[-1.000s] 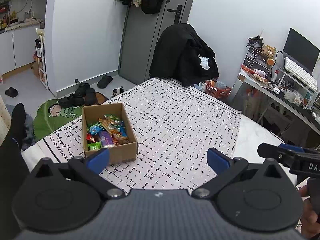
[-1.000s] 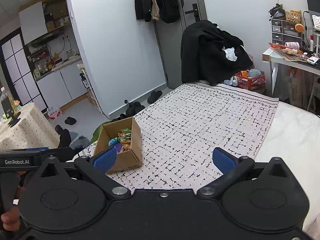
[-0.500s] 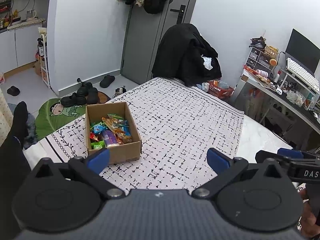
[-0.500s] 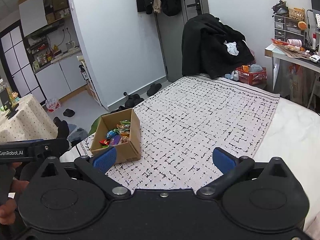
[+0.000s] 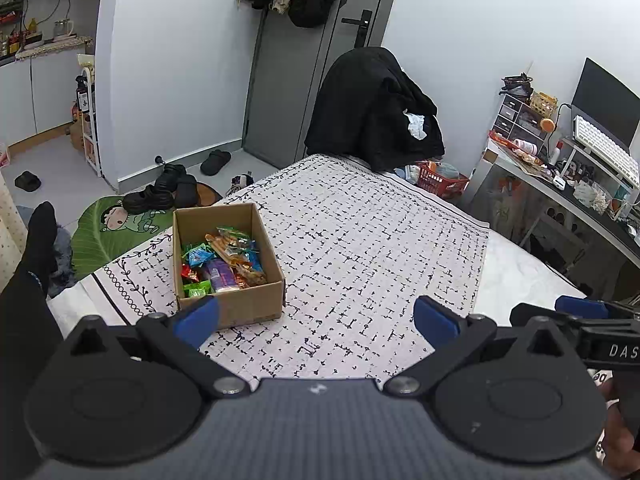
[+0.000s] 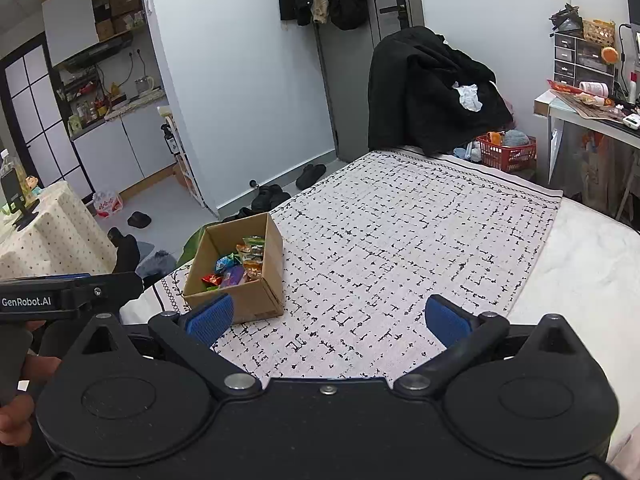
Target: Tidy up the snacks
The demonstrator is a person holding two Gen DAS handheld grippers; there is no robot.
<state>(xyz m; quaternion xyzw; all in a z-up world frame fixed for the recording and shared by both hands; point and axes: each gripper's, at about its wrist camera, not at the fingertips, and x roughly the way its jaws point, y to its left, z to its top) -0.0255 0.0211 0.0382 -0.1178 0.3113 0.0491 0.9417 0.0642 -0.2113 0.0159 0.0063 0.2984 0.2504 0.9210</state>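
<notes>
An open brown cardboard box (image 5: 230, 258) is seen standing on a white bedspread patterned with short black dashes (image 5: 360, 248), near its left edge by the leafy border print; the box is filled with small snack packets in bright wrappers (image 5: 220, 260), among them green, blue, red, orange and purple ones, and in the right wrist view the same box (image 6: 240, 268) and its packets (image 6: 240, 260) are shown from a lower angle; the rest of the bedspread (image 6: 400, 240) is shown as bare patterned cloth. The left gripper (image 5: 316, 318) is held above the near part of the bedspread with its blue-padded fingers (image 5: 196, 318) spread wide and nothing between them; its left pad is seen in front of the near wall of the box, though whether it is touched cannot be told. The right gripper (image 6: 328, 318) is likewise held wide apart and unloaded, its blue pads (image 6: 444, 318) pointed across the cloth, the left one overlapping the box's near corner in the view. The right gripper's black body is also caught at the right edge of the left wrist view, and the left one at the left edge of the right wrist view, held by a hand (image 6: 18, 396). Beyond the bed, a black coat draped over a chair (image 5: 376, 108), a grey door (image 5: 304, 60), a red plastic basket (image 5: 440, 180) and dark slippers on the floor (image 5: 168, 188) are visible.
</notes>
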